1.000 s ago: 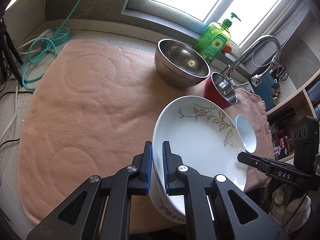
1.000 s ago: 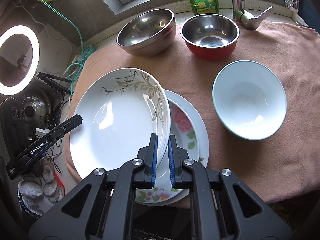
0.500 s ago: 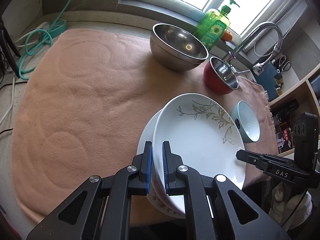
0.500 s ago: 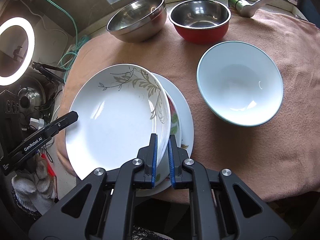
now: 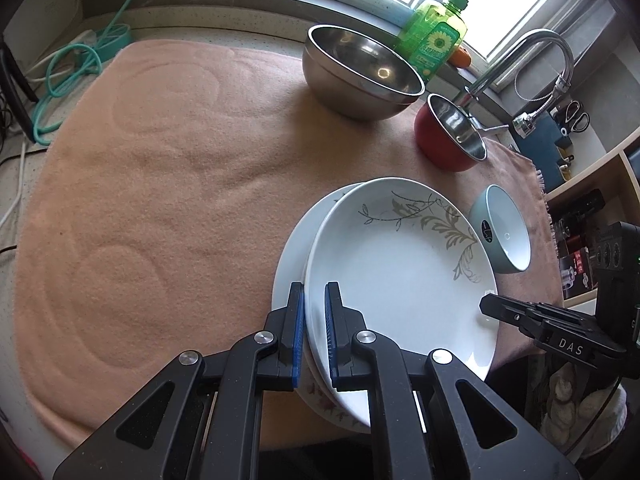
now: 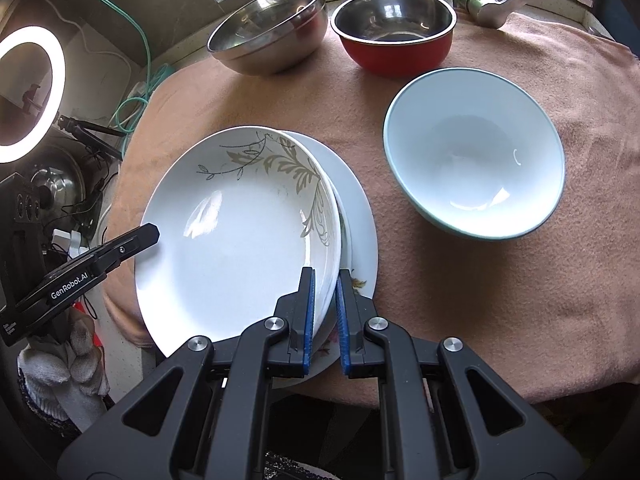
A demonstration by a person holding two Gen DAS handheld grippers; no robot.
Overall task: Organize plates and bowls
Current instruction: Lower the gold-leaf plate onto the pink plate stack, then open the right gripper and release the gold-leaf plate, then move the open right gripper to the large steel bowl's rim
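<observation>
Left gripper (image 5: 315, 330) jaws nearly closed, clamped on rim of leaf-pattern plate (image 5: 400, 276) from its near-left edge. Right gripper (image 6: 325, 316) jaws likewise pinch same plate's near-right rim. Both grippers level, pointing forward, facing each other across plate.

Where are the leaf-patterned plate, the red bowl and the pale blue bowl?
leaf-patterned plate (image 6: 240, 232): right wrist view, on its white centre.
red bowl (image 6: 396, 54): right wrist view, on its red outer wall.
pale blue bowl (image 5: 506, 236): left wrist view, on its inner wall.
</observation>
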